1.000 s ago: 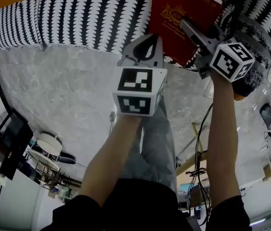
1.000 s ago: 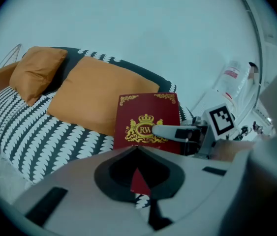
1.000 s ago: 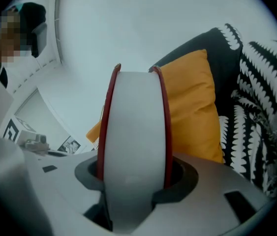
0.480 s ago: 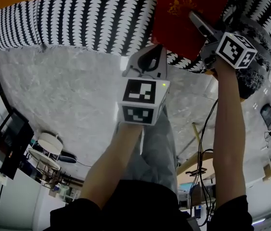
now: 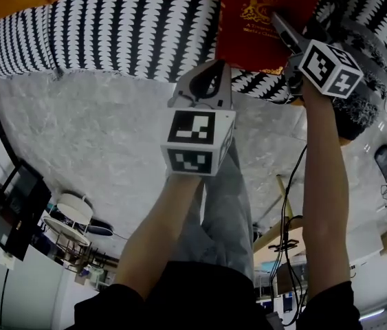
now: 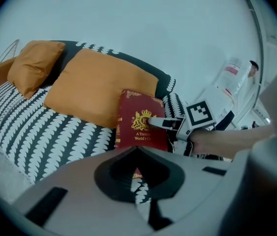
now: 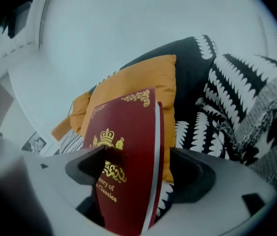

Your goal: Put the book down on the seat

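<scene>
Right claw [image 7: 140, 154]: wide apart, its jaws having just been opening. The book stands between them.
Right claw contact: the near-side jaw lies against the front cover, just over the gilt crest. The other jaw stands clear of the page edge with a visible gap, so nothing is pinched.
Left claw [image 6: 138, 151]: jaws drawn together at the tips, with nothing between them. It hangs in the air short of the sofa, pointing down towards the seat.
Book [image 7: 123, 132]: dark red hardback with a gold crest, gold corner scrolls and gold lettering. It is upright on its lower edge, front cover facing the left claw and spine away from the right claw's camera.
Book's place: at the right end of the seat [image 6: 45, 132], directly in front of the large orange cushion [image 6: 96, 85]. Whether its back touches the cushion cannot be told.
Seat: black-and-white leaf-patterned sofa cover, running the width of the head view.
Small orange cushion [image 6: 32, 63]: at the far left end of the sofa, well apart from the book.
Marker cubes: one on the right claw [image 5: 329, 69] beside the book's lower corner, and one on the left claw [image 5: 196, 139] above the grey mottled floor [image 5: 83, 136].
</scene>
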A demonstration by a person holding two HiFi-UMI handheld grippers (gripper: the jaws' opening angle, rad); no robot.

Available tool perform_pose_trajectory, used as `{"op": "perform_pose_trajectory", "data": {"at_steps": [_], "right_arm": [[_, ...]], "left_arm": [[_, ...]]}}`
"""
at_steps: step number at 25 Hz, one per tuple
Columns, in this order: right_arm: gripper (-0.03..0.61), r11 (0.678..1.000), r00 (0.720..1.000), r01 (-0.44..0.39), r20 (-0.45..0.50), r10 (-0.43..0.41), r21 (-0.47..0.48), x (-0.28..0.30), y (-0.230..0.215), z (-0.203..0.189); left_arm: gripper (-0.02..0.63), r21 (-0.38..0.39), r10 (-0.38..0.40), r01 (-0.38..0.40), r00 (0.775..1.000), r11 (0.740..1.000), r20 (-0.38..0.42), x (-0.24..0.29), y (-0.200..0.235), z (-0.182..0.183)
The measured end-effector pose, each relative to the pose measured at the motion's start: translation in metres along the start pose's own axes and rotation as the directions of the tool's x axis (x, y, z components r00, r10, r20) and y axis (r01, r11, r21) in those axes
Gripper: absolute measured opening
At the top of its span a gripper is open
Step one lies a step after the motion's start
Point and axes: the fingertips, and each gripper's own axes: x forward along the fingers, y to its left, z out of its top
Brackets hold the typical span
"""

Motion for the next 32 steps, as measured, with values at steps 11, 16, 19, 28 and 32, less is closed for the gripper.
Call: {"op": "perform_pose_trajectory", "data": {"at_steps": [11, 16, 19, 28, 32], "right_arm": [[0.399, 0.898, 0.963, 0.254, 0.013, -0.268, -0.359, -0.027, -0.010, 0.009], [0.397, 0.891, 0.969, 0.244, 0.057, -0.240, -0.382, -0.049, 0.013, 0.019], [0.239, 0.900, 0.978, 0.211, 0.076, -0.197, -0.382, -0.068, 0.037, 0.016], [0.009, 0.904, 0.979, 0.199, 0.048, -0.196, -0.379, -0.084, 0.071, -0.011], [0.009, 0.910, 0.975, 0.221, 0.048, -0.218, -0.351, -0.102, 0.085, -0.014]], "left_arm": [[0.012, 0.038, -0.019, 0.019, 1.000, 0.999, 0.013, 0.008, -0.037, 0.001], [0.012, 0.055, -0.029, 0.026, 0.998, 0.998, 0.056, -0.004, -0.037, 0.014], [0.012, 0.060, -0.027, 0.024, 0.998, 0.998, 0.065, -0.014, -0.041, 0.017], [0.012, 0.068, -0.014, 0.008, 0.996, 0.998, 0.091, -0.026, -0.036, 0.017], [0.012, 0.074, -0.012, 0.004, 0.995, 0.997, 0.103, -0.038, -0.039, 0.018]]}}
